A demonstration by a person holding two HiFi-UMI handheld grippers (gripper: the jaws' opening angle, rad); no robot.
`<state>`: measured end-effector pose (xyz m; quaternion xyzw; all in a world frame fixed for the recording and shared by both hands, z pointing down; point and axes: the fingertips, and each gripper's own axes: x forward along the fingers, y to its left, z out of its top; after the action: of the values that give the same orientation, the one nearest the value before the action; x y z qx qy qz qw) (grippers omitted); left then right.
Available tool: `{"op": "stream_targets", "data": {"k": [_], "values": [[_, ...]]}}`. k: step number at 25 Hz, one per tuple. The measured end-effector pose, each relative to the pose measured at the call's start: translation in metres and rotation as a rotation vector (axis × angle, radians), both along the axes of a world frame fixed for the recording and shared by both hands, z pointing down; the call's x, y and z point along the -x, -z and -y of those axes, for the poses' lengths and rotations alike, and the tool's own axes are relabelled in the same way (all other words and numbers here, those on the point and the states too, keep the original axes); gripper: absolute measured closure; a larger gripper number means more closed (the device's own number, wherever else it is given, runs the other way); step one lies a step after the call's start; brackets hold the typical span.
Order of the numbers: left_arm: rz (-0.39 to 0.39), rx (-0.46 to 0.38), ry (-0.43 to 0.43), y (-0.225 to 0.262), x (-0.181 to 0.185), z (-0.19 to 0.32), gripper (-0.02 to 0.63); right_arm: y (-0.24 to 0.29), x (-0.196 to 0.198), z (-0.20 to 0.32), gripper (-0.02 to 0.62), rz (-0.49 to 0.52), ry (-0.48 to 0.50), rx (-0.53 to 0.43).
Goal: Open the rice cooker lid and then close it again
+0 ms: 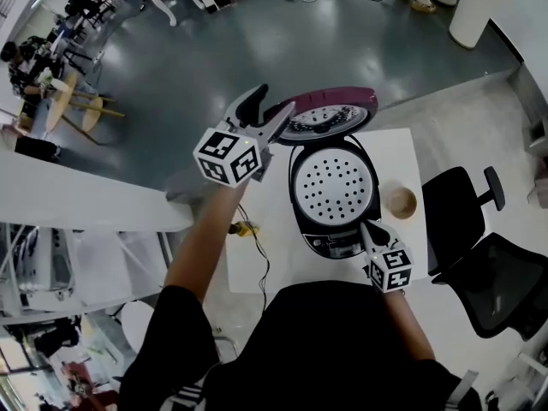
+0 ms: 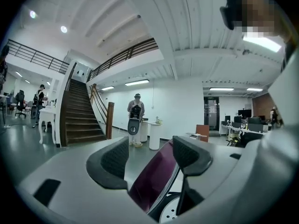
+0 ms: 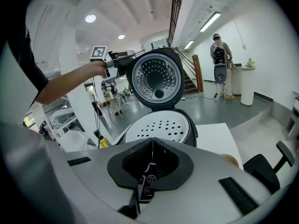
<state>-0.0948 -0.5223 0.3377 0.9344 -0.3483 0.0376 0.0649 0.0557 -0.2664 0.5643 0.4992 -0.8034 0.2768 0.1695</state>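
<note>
The cooker (image 1: 334,245) stands on the worktop (image 1: 282,264), a little nearer to the far edge than to the near one, and a cup (image 1: 400,202) is just beside it toward the right edge. Its lid (image 1: 342,99) is open and stands upright on the hinge at the far side, so the white tray (image 1: 334,181) with holes lies uncovered inside the body. The left tool (image 1: 267,114) is at the left rim of the lid. Its jaws are released and stand apart, with the dark red rim passing between them, close to one pad and clear of the other, so it is not clamped. The right tool (image 1: 366,228) is clenched, the jaws pressed together on nothing, and its tip rests at the button panel on the near side of the cooker. The opening step seems to be finished, and the closing is probably the step now in hand. The next move calls for the left tool to bring the lid toward the near edge and down in an arc around the hinge, then to press until the latch catches. The right tool should probably steady the body but must leave the front rim first, or the lid may catch it.
</note>
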Motion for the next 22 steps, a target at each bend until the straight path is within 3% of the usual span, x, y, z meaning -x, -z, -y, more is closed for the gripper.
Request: {"op": "stream_targets", "data": {"k": [4,9,19,22], "values": [[-0.014,0.071,-0.044,-0.008,-0.005,0.008,0.334,-0.001,-0.006,0.001,0.595,0.013,-0.017,0.008],[-0.001,0.091,-0.065,-0.015,-0.008,0.009,0.334,-0.005,-0.011,-0.002,0.595,0.014,-0.031,0.018],[-0.002,0.097,-0.078,-0.018,-0.011,0.007,0.334,-0.005,-0.005,-0.007,0.595,0.017,-0.037,0.020],[0.064,0.039,-0.086,-0.015,-0.012,0.003,0.336,-0.004,-0.001,-0.010,0.595,0.022,-0.037,0.015]]}}
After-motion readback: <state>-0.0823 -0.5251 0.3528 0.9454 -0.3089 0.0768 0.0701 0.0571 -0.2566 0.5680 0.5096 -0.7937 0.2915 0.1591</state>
